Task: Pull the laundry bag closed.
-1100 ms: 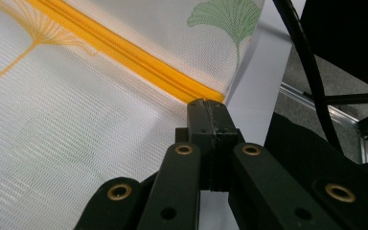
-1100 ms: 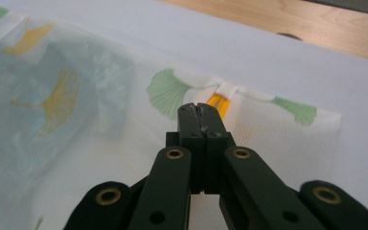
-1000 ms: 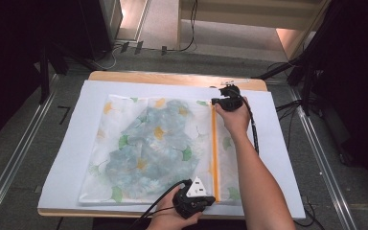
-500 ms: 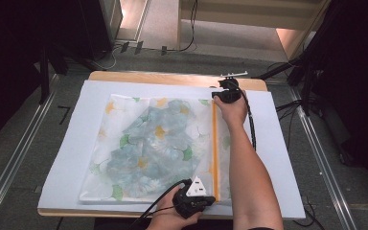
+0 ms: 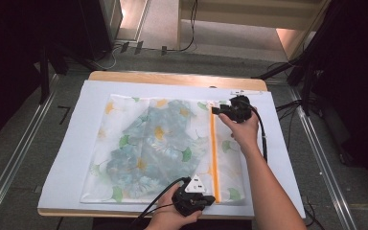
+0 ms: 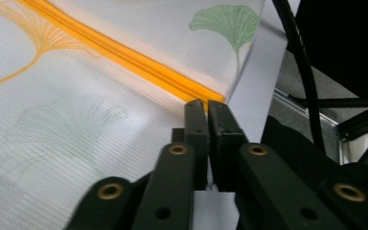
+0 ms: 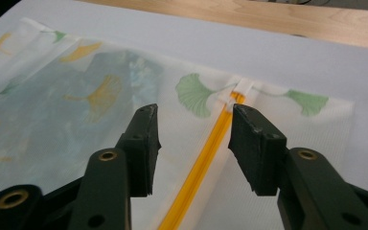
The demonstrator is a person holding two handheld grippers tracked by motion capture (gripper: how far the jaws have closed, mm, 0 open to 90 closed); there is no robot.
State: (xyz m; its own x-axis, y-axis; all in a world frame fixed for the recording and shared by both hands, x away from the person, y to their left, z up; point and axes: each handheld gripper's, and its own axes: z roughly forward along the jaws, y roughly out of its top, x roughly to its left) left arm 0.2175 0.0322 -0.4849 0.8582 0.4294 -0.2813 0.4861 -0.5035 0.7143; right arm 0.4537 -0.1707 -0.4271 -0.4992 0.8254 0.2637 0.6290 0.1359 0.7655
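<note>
While left gripper (image 6: pixel 206 108) pinches mesh bag (image 5: pixel 139 148) at zipper (image 5: pixel 214 153) end — right gripper (image 7: pixel 194 132) jaws just opened, apart astride zipper.

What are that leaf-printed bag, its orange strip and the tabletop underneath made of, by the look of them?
The bag looks like fine white mesh fabric: ribbed weave, and a bluish cloth shows through it. The orange strip looks like a plastic zipper, smooth and slightly glossy. The table looks like pale wood with visible grain, though it could be laminate. The sheet covering it is matte white, paper or plastic; hard to tell which.
</note>
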